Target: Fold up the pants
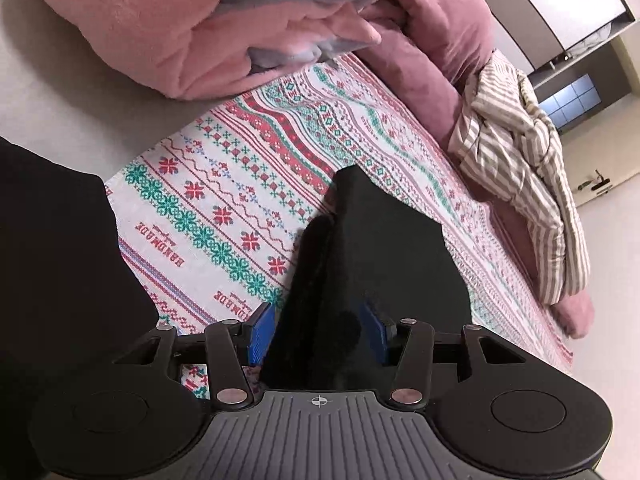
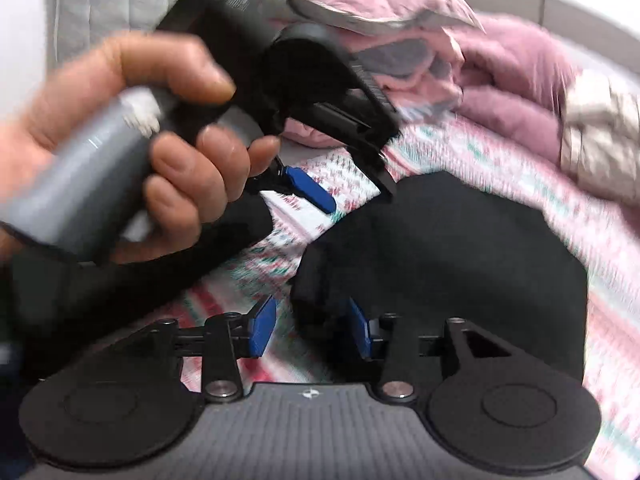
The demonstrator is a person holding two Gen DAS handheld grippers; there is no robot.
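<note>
Pants (image 1: 372,248) lie dark on the patterned bed cover (image 1: 224,200), one folded edge lifted between the blue pads of the left tool (image 1: 318,334) — pinching it, I'd judge, to carry the fold over. The right tool (image 2: 308,332) stands spread beside the cloth, gripping nothing.

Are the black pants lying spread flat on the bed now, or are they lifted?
Lifted, at least partly. The black pants rise in a bunched peak between the left gripper pads, above the patterned bedsheet. Whether they are folded, cannot tell.
</note>
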